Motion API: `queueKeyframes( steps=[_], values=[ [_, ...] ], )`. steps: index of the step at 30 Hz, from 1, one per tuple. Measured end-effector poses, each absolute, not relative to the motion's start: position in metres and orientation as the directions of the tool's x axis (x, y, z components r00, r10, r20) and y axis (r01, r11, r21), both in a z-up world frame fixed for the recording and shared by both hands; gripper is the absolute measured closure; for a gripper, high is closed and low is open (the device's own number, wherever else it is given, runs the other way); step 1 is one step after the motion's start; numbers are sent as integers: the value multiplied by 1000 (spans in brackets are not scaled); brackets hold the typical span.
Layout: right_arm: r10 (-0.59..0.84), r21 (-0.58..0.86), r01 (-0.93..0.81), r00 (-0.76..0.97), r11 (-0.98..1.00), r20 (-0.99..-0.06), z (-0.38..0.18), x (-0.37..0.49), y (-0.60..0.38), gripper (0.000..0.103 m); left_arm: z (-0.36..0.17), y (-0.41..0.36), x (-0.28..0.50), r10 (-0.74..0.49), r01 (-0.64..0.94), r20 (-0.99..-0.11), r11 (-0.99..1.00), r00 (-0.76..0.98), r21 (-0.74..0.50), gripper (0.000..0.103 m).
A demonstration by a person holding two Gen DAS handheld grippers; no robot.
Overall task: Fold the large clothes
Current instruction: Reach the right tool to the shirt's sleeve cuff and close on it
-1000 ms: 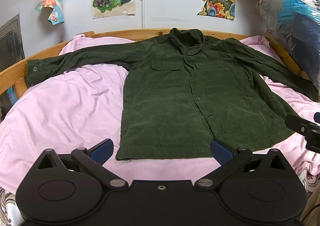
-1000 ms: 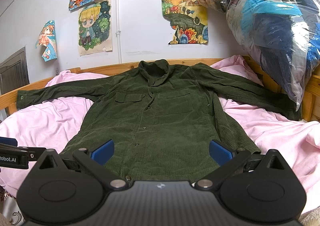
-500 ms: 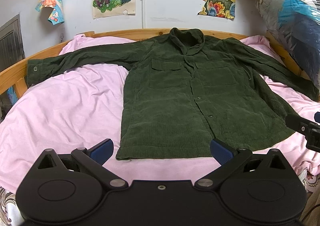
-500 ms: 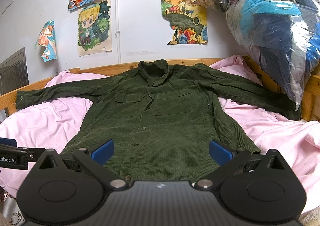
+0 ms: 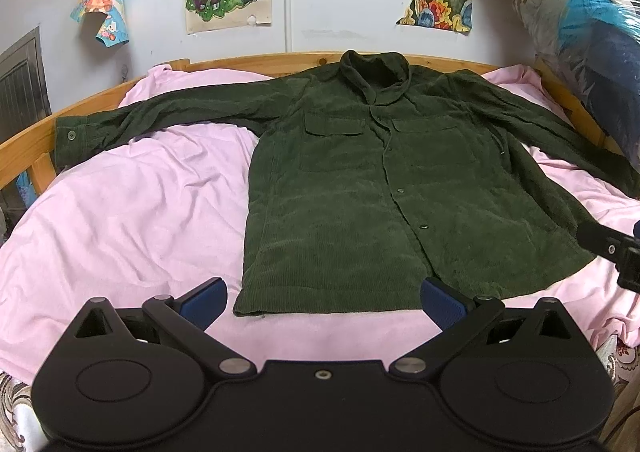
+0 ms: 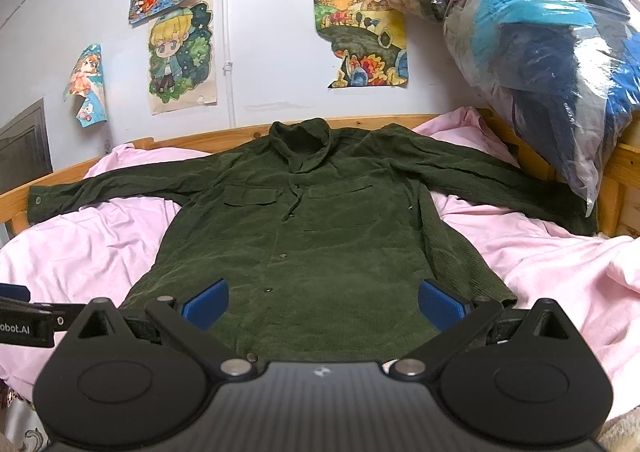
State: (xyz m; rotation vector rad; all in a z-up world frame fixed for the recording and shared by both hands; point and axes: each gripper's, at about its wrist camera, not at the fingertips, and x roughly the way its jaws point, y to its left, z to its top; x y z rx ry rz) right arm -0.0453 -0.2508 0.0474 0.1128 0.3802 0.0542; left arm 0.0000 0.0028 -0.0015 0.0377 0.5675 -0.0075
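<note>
Pink bedsheet on wood-framed bed, posters on wall behind. Green corduroy shirt lies flat, buttoned, front up, sleeves spread; rt cuff hidden under clear clothes bag. Left gripper & right gripper both spread wide, empty, near hem.

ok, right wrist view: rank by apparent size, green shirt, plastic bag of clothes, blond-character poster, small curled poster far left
1. green shirt, spread flat across the bed
2. plastic bag of clothes
3. blond-character poster
4. small curled poster

The posters hang farther back on the wall, so they may look smaller than they are.
</note>
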Motion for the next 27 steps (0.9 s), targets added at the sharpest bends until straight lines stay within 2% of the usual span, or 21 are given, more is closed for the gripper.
queueKeyframes(
  steps=[4,8,12,15,18,20,23,27],
  values=[
    [50,159,10,927,987,-371,54,-43,-265,0,-2,2,7,16,14,-553,999,833,49,1],
    [27,258,71,935,963,-354,71,-37,-292,0,9,-1,31,16,32,-578,997,816,72,1],
    [-60,342,175,945,923,-323,98,-20,-337,0,32,-13,69,14,75,-569,988,822,134,1],
    [-144,334,244,944,911,-296,106,1,-373,0,47,-27,102,7,111,-574,979,819,171,1],
    [-219,292,308,928,905,-301,100,27,-398,0,54,-43,134,-18,153,-588,972,808,180,1],
    [-253,296,358,906,885,-339,88,49,-410,0,52,-51,153,-44,181,-594,968,803,173,1],
    [-309,363,445,874,818,-376,66,79,-424,0,41,-59,181,-89,220,-602,964,793,148,1],
    [-353,463,491,866,738,-355,38,123,-438,0,15,-59,219,-131,260,-616,958,776,123,1]
  ],
)
